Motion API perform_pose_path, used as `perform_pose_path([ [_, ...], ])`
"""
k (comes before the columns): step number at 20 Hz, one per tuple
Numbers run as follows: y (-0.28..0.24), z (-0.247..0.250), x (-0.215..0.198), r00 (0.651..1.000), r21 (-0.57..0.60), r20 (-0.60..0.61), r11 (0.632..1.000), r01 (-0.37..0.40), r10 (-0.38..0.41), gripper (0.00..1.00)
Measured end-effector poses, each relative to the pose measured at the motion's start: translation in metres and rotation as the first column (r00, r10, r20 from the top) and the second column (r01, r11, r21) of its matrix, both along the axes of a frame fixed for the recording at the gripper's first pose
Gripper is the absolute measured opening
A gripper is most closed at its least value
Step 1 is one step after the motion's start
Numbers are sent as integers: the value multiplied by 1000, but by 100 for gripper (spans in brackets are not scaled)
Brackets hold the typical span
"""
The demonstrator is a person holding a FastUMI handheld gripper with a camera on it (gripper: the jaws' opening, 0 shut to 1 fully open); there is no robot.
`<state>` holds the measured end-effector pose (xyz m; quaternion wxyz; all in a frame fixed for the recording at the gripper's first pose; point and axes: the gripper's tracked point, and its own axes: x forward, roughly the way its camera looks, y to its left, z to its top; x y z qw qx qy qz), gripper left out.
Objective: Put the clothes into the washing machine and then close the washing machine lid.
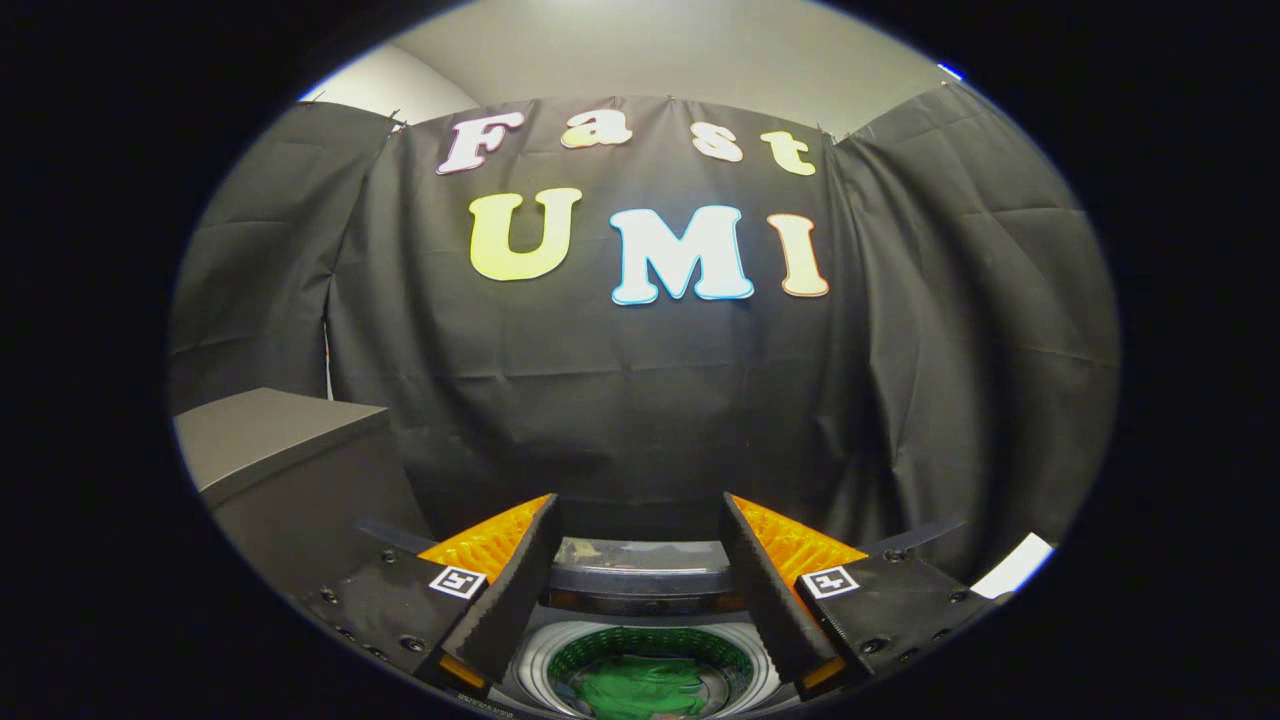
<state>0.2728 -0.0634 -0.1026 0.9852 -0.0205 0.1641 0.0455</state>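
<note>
Between the fingers of the tongs [640, 590], which stand wide apart and grip nothing, the washing machine [640, 665] sits low with its round mouth open; the green clothes [645, 690] lie crumpled inside the ribbed drum, their near part cut off from sight. Just beyond the mouth a curved, glossy lid [640, 578] stands raised, its full shape hard to make out. Farther off on the left a plain dark cabinet [275, 440] with a flat top and sharp edge stands before the creased black curtain [620, 400].

Two wedge-shaped fingers [525, 590] with ribbed inner faces, spread wide apart; square coded tags [457, 581] and dark screw-studded mounting plates [385, 610] behind each.
</note>
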Motion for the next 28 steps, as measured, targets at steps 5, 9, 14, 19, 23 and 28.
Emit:
perform_pose_path([
  [5,-12,-56,-17,995,-36,-102,999,18,-21,99],
  [9,-7,-73,-28,993,-10,-119,1000,10,-11,99],
  [14,-1,-89,-40,992,-12,-128,1000,-8,6,99],
  [19,-4,-106,-48,986,8,-166,1000,7,-6,99],
  [23,-7,-107,-52,986,6,-167,1000,15,-13,99],
  [28,-6,-110,-53,985,0,-175,1000,12,-11,99],
])
